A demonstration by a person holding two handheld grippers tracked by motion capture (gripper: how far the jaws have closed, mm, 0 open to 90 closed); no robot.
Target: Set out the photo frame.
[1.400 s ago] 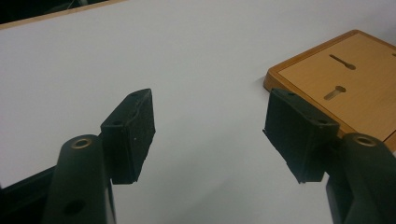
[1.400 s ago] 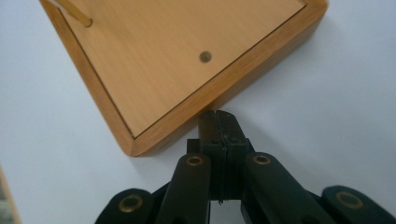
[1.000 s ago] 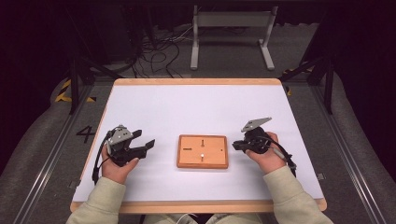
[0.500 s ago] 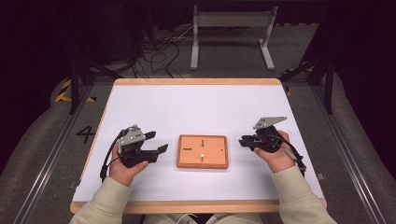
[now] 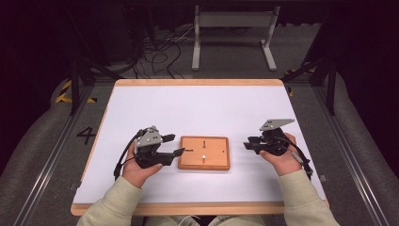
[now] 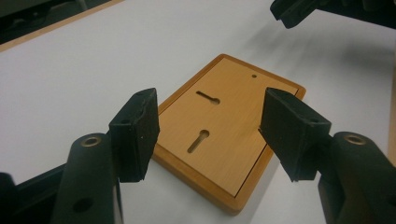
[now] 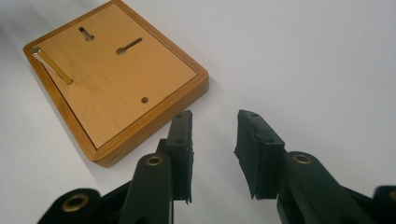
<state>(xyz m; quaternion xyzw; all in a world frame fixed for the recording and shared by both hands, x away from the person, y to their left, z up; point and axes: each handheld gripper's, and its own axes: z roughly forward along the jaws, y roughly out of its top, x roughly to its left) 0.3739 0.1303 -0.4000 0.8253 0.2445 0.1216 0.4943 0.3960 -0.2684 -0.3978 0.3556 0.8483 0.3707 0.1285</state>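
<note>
Table, white top with a wooden edge, seen from the high view. Wooden board lies flat near the person's side, roughly midway between the two hands. Left gripper sits just beside the board's left edge, jaws apart, tips pointing toward it. Right gripper is held to the board's right, a little apart from it, with a grey three-cornered plate on top. Cream sleeves come in from the bottom.

Left gripper view: jaws stand wide apart with the wooden board framed between them, nothing gripped. Two keyhole slots and a small round hole in the board's face. Right gripper's jaw tips show at top right.

Right gripper view: jaws apart, gap narrower, over bare table. Wooden board lies ahead and left, a thin metal pin standing near its far corner.
</note>
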